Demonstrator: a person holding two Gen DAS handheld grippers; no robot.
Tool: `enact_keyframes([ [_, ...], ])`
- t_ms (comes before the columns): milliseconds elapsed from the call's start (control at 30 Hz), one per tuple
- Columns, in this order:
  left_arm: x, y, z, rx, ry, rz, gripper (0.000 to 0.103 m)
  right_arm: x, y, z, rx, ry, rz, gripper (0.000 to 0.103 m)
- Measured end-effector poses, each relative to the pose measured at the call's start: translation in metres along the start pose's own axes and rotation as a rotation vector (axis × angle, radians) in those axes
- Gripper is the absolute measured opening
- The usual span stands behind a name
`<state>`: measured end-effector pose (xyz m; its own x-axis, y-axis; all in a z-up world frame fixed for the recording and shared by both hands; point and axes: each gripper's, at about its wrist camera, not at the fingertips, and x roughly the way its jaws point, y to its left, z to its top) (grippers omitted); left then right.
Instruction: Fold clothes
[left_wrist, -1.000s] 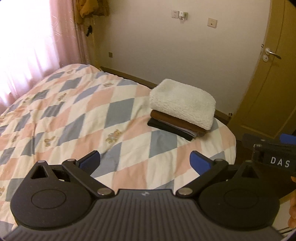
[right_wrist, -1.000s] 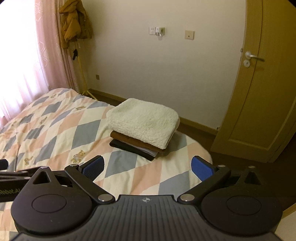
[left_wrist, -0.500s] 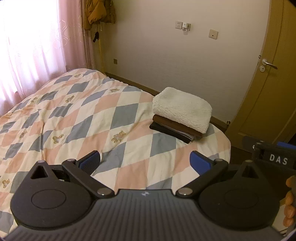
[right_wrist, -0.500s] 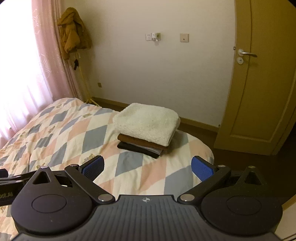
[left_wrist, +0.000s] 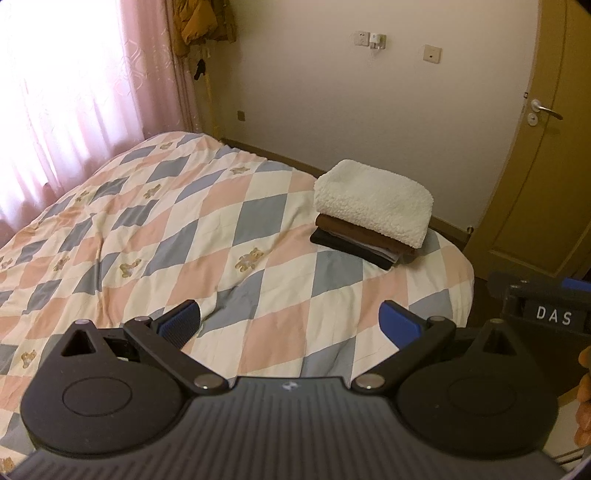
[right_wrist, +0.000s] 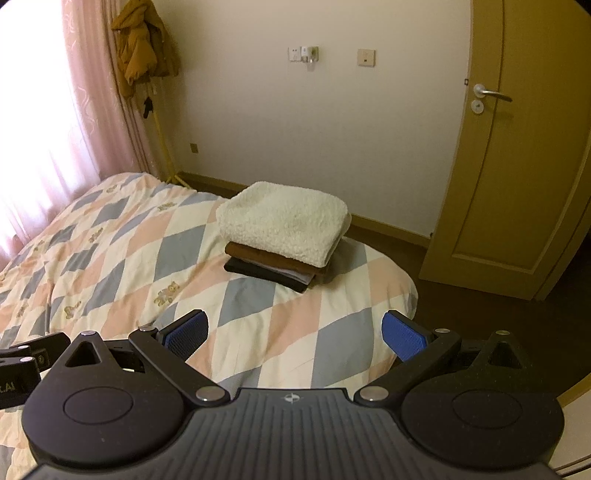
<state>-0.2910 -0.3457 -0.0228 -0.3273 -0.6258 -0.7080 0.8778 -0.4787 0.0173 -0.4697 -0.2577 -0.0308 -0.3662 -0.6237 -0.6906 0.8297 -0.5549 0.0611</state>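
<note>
The pile of folded clothes (right_wrist: 284, 236) sits at the far right corner of the bed (left_wrist: 155, 236), ahead of both empty grippers, left gripper (left_wrist: 290, 326) and right gripper (right_wrist: 295, 334), jaws spread wide, the right one seemingly nearer.

Folded stack (left_wrist: 371, 214) on bed's (left_wrist: 155, 236) far right corner, door (right_wrist: 517, 166) right, curtain (left_wrist: 74, 92) left

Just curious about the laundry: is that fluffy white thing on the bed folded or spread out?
Folded. The fluffy white garment lies as a thick, rounded-edged bundle on top of a stack of folded clothes on the quilt.
</note>
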Motion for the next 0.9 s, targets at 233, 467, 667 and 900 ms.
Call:
enact_keyframes([
  [233, 0.027, -0.010, 0.017, -0.056, 0.071, -0.008, 0.102, 0.027, -0.008, 0.014, -0.012, 0.036, 0.001, 0.103],
  [467, 0.059, -0.026, 0.038, -0.058, 0.111, -0.005, 0.102, 0.054, -0.022, 0.035, -0.034, 0.062, -0.004, 0.103],
  [667, 0.087, -0.047, 0.056, -0.010, 0.134, -0.013, 0.102, 0.078, -0.038, 0.055, -0.034, 0.076, -0.003, 0.103],
  [900, 0.122, -0.073, 0.075, 0.057, 0.162, -0.005, 0.102, 0.112, -0.055, 0.075, -0.031, 0.120, -0.003, 0.103],
])
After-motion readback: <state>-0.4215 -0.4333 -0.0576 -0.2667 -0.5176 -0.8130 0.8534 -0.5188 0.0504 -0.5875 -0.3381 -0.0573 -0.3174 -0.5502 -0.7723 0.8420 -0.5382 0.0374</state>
